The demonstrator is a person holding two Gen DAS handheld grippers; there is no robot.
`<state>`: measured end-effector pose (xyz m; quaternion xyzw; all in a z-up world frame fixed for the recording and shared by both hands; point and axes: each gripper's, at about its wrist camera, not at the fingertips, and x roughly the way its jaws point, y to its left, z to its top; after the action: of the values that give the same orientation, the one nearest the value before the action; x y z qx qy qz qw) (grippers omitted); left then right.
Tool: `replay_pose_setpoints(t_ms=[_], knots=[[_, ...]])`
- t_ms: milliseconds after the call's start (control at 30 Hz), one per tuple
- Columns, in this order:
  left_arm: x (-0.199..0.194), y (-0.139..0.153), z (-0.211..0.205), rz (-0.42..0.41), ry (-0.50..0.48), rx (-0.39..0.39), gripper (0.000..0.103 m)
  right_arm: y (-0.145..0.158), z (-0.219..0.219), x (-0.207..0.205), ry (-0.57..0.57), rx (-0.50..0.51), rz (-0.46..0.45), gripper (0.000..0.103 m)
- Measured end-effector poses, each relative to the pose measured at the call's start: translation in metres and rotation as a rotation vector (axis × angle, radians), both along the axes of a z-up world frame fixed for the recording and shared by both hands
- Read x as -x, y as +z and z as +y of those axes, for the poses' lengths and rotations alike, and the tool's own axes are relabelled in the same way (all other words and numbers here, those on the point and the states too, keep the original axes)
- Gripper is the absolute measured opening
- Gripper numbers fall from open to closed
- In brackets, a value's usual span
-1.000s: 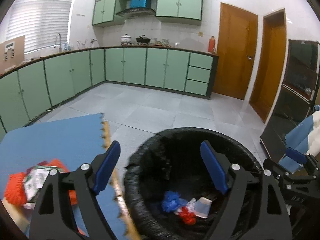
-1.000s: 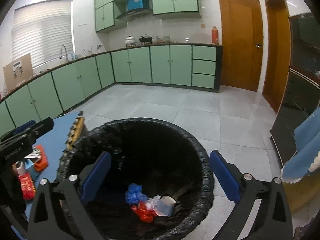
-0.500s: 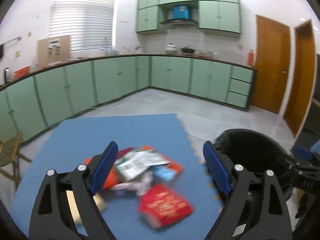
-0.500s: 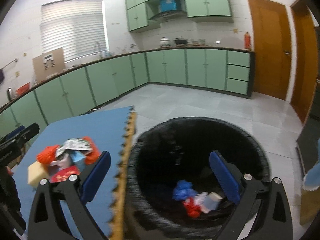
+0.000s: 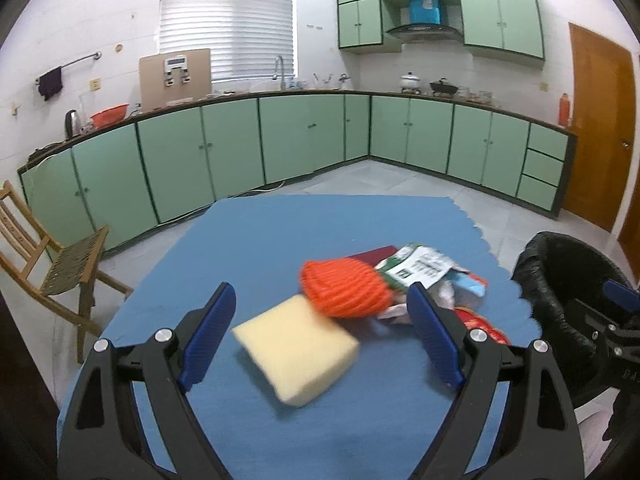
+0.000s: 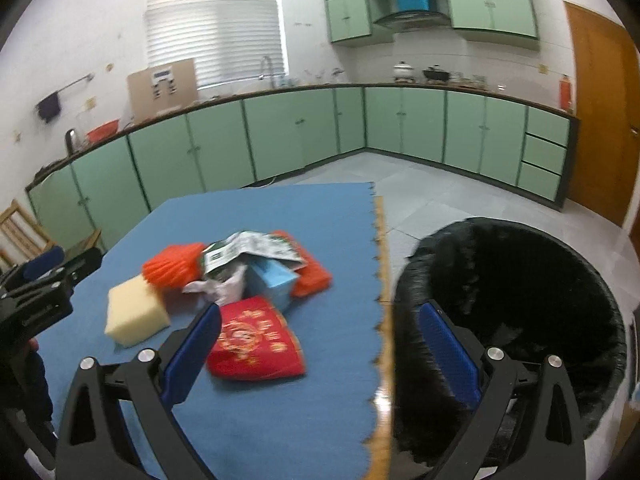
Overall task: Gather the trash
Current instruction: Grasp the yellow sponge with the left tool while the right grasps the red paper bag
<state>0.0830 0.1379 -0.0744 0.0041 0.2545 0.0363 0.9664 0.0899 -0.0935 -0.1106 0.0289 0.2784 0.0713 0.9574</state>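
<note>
While hovering above the near part of the blue foam mat (image 5: 280,236), standing spread wide and holding nothing: left gripper (image 5: 320,336), blue pads framing a pale yellow sponge (image 5: 296,350) without touching it. Lying flat on the mat, well in from its edges: that sponge, with an orange ribbed mesh ball (image 5: 344,288) touching its far corner. Piling up just behind and right of the ball, toward the mat's toothed right edge: a green-and-white printed wrapper (image 5: 420,266), a light blue carton (image 6: 272,280), a crumpled white plastic scrap (image 6: 222,286), an orange packet (image 6: 312,276) and a red packet with gold print (image 6: 256,344), the last one nearest the right gripper (image 6: 320,356). Hanging equally spread and empty over that toothed edge: the right gripper, left pad above the mat beside the red packet, right pad in front of the bin's rim. Standing on the grey tiled floor just beside the mat's right edge: a round bin lined with a black bag (image 6: 520,280), contents too dark to tell.
</note>
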Motion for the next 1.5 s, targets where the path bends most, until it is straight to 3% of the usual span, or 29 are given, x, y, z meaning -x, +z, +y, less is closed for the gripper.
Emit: replay_pose_setpoints(t_ms=[300,667,1033,1100,1200,1500], knots=[[-0.002,-0.025,0.022,0.05,0.054,-0.007,0.084,-0.031,0.043,-0.018,0.12,0.016,0.059,0.097],[-0.011,-0.049,0.023,0.115,0.06,-0.015,0.084,-0.065,0.048,-0.042,0.158,0.078,0.173,0.097],[-0.019,-0.059,0.022,0.155,0.055,-0.002,0.084,-0.081,0.054,-0.058,0.215,0.066,0.277,0.096],[-0.018,-0.06,0.021,0.159,0.055,-0.001,0.084,-0.082,0.054,-0.059,0.221,0.065,0.281,0.095],[-0.019,-0.061,0.02,0.164,0.052,-0.001,0.085,-0.082,0.055,-0.06,0.229,0.057,0.285,0.081],[-0.022,-0.069,0.015,0.206,0.052,0.017,0.086,-0.072,0.047,-0.05,0.203,0.031,0.251,0.081]])
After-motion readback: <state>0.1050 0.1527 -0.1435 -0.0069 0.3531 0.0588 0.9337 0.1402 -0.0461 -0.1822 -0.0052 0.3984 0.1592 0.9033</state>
